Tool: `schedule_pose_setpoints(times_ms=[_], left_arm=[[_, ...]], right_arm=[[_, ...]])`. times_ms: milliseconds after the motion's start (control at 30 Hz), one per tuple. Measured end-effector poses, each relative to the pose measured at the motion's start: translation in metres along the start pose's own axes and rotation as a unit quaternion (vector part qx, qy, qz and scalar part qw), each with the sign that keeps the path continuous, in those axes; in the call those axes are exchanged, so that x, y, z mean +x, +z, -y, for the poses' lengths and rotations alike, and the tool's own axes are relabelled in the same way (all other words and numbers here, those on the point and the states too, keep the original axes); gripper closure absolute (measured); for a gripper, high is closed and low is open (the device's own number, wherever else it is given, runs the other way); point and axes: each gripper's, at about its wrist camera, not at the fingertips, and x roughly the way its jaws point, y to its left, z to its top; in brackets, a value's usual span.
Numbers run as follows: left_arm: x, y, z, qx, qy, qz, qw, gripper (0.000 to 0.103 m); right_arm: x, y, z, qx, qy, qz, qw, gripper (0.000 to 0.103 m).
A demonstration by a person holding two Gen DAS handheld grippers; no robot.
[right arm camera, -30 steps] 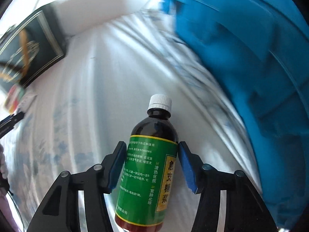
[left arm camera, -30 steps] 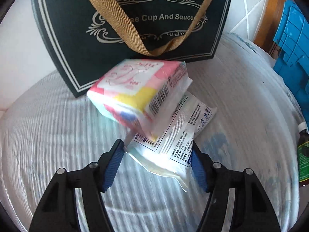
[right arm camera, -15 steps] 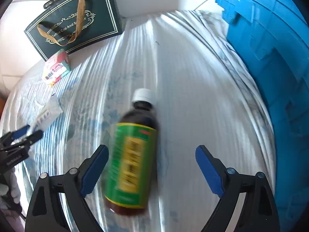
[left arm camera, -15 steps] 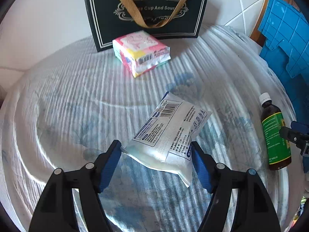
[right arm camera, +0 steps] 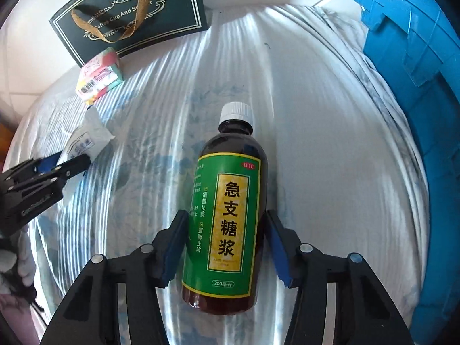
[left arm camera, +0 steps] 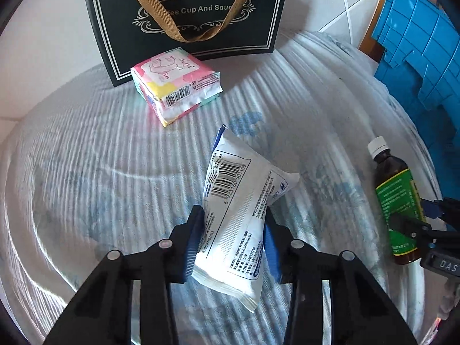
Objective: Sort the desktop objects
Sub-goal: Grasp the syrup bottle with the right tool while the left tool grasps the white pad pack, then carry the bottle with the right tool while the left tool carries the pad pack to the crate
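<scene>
A white cloth with pale blue printed patches [left arm camera: 86, 178] covers the tabletop and carries everything, its ribbed folds catching the light. Along the far right edge stands a bright blue moulded plastic crate [right arm camera: 417, 92], well apart from the smaller things. At the back, against the white tiled wall, rests a dark green rectangular gift bag with white border lines, gold lettering and a tan woven ribbon handle [left arm camera: 187, 14]. Just in front of it, touching its lower edge, lies a square soft pack of tissues in pink, yellow and white wrapping with a barcode on its side [left arm camera: 175, 86]. The left hand-held gripper [left arm camera: 233, 235], black with blue pads, is closing its jaws on a white plastic pouch printed with a barcode and blue text [left arm camera: 238, 201]; the pads press both sides of the pouch, which crumples and tilts up off the cloth near the middle. To the right, a dark brown glass syrup bottle with a white screw cap and a green-and-yellow label [right arm camera: 230, 207] lies on its side on the cloth, cap pointing away. The right hand-held gripper [right arm camera: 227, 244] is closing around the bottle's body, its blue pads against the label on either side.
</scene>
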Motion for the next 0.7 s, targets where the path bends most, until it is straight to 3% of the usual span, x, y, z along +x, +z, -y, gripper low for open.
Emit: schedule_pose_setpoints(times_ms=[333, 500, 700], left_arm=[[-0.032, -0.025, 0.005, -0.01, 0.01, 0.0, 0.9999, 0.065], [-0.074, -0.035, 0.016, -0.016, 0.009, 0.036, 0.9992, 0.065], [-0.135, -0.033, 0.05, -0.006, 0.003, 0.089, 0.996, 0.065]], right_arm=[[-0.037, -0.012, -0.003, -0.019, 0.014, 0.024, 0.999, 0.051], [-0.049, -0.021, 0.002, -0.009, 0.024, 0.035, 0.999, 0.052], [-0.098, -0.02, 0.002, -0.021, 0.036, 0.087, 0.995, 0.052]])
